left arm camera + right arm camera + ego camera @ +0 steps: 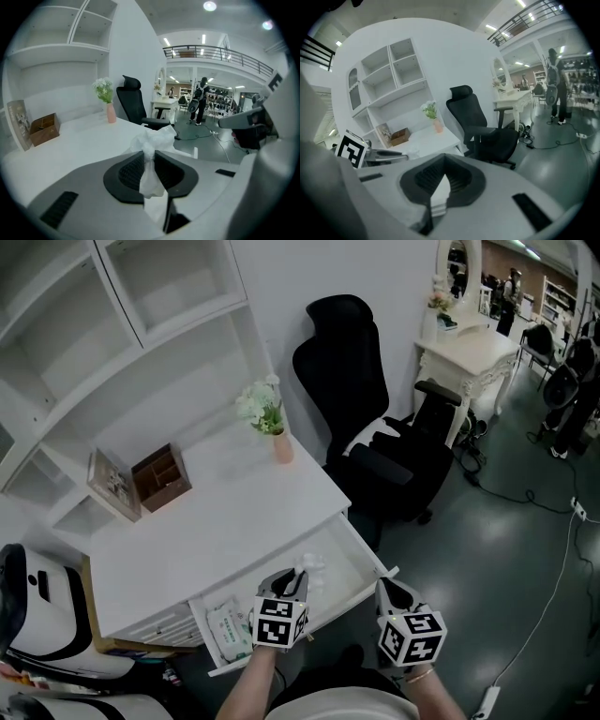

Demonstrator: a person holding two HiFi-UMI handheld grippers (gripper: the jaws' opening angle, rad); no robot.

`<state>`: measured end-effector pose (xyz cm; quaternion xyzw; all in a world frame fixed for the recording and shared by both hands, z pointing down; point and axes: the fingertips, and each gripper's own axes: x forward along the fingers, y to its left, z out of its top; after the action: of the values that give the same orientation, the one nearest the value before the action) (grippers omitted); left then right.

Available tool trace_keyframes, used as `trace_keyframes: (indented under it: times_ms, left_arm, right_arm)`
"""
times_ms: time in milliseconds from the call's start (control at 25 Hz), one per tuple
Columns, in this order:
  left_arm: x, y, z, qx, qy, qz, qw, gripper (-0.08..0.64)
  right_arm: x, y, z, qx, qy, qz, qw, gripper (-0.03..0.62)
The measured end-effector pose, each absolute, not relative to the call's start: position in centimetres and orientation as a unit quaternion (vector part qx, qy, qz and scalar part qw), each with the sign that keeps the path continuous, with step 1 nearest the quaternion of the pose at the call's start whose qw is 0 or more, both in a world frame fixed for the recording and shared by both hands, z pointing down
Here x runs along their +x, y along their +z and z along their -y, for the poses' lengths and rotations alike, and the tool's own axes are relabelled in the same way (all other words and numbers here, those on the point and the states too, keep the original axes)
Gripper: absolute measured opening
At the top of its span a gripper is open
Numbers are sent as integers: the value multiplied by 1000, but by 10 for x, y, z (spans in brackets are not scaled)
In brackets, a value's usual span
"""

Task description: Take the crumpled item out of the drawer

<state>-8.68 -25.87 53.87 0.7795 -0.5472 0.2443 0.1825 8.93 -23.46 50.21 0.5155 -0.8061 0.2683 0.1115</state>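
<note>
The crumpled white item (310, 568) (153, 140) is pinched between the fingertips of my left gripper (296, 583) (146, 158), which is shut on it. It hangs just above the open white drawer (367, 565) under the desk's front edge. A loose tail of the item hangs down between the pads toward the camera. My right gripper (392, 592) (444, 158) hovers to the right of the drawer's corner, its tips together with nothing between them. Each gripper shows at the edge of the other's view.
A green-and-white packet (228, 629) lies in the drawer's left part. On the white desk (216, 531) stand a pink vase with flowers (279, 444), a brown wooden box (161, 476) and a picture frame (114, 486). A black office chair (375, 427) stands right of the desk.
</note>
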Motion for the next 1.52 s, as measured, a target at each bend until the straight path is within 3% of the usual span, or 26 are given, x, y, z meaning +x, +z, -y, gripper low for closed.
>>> trace_keyframes:
  times_ms: [840, 1520]
  left_arm:
    - [-114, 481, 224, 757, 142, 612, 180, 64]
    - [-108, 478, 207, 753, 133, 618, 181, 64]
  right_arm:
    - [80, 472, 236, 497, 214, 835, 99, 2]
    - [77, 465, 227, 476, 197, 852, 96, 2]
